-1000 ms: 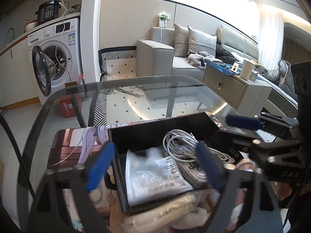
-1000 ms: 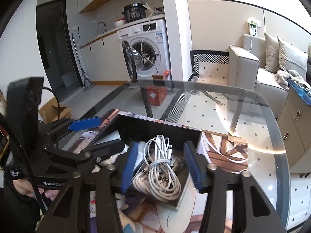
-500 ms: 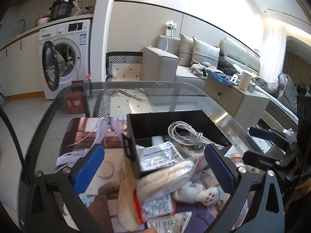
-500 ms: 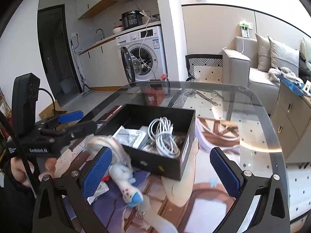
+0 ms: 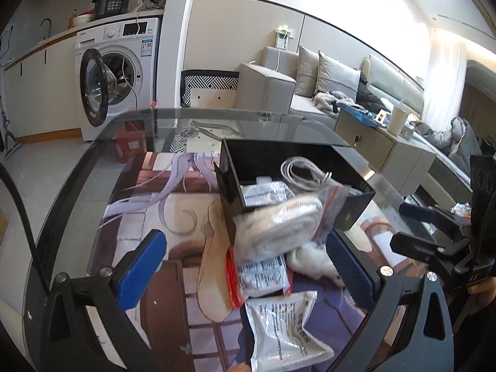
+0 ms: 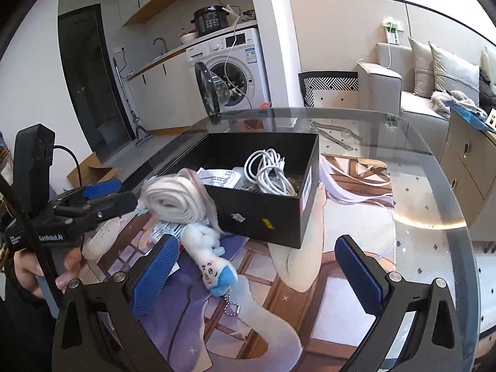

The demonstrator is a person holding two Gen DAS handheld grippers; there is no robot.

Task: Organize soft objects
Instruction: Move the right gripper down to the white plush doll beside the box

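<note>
1. The left tongs (image 5: 245, 266) stand spread as wide as they go and hold nothing; a pile of soft things lies between and just ahead of the blue pads on the glass tabletop (image 5: 102, 142).
2. The bagged roll of cream fabric (image 6: 176, 200) leans against the near-left corner of the black box (image 6: 266, 214), half in and half out. It looks badly balanced, so a nudge from either tool could slide it off onto the printed mat (image 6: 356, 170).
3. Below it lie flat white printed packets (image 5: 279, 328) and the white plush toy (image 6: 207, 254) with its blue end and ball chain. The slick packets may slip out of a shallow pinch, and the chain could snag on a pad.
4. Inside the box sits a coiled white cable (image 6: 268, 170) over more packets. It is crowded, so pushing another item in could spill things over the wall.
5. The right tongs (image 6: 255, 274) are likewise fully spread and empty, just short of the box's near wall. Closing here might catch the box itself and drag it across the glass.
</note>
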